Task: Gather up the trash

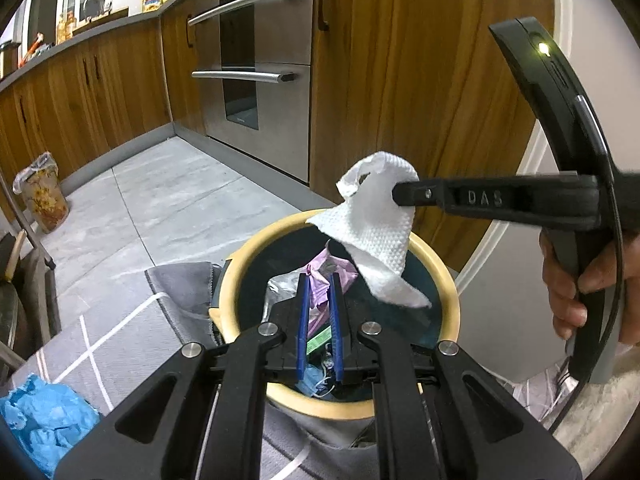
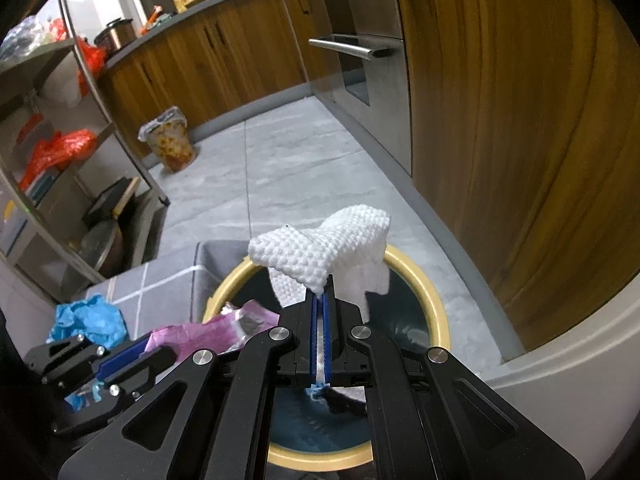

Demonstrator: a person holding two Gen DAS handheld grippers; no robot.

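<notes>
A round bin with a yellow rim (image 1: pixel 240 276) (image 2: pixel 434 300) stands on the floor and holds trash, including a green wrapper (image 1: pixel 318 340). My right gripper (image 2: pixel 321 294) (image 1: pixel 400 196) is shut on a white paper towel (image 2: pixel 344 248) (image 1: pixel 380 232) and holds it above the bin's opening. My left gripper (image 1: pixel 319 280) is over the bin, jaws a narrow gap apart with a purple foil wrapper (image 1: pixel 320 280) (image 2: pixel 216 328) between them; the right wrist view shows the wrapper held at its tips (image 2: pixel 140 350).
A crumpled blue glove (image 1: pixel 44 420) (image 2: pixel 90 318) lies on the grey rug (image 1: pixel 180 292) left of the bin. A flowered waste bin (image 1: pixel 40 196) (image 2: pixel 170 144) stands by the wooden cabinets (image 1: pixel 400 80). An oven (image 1: pixel 260 80) and a metal shelf rack (image 2: pixel 60 160) border the floor.
</notes>
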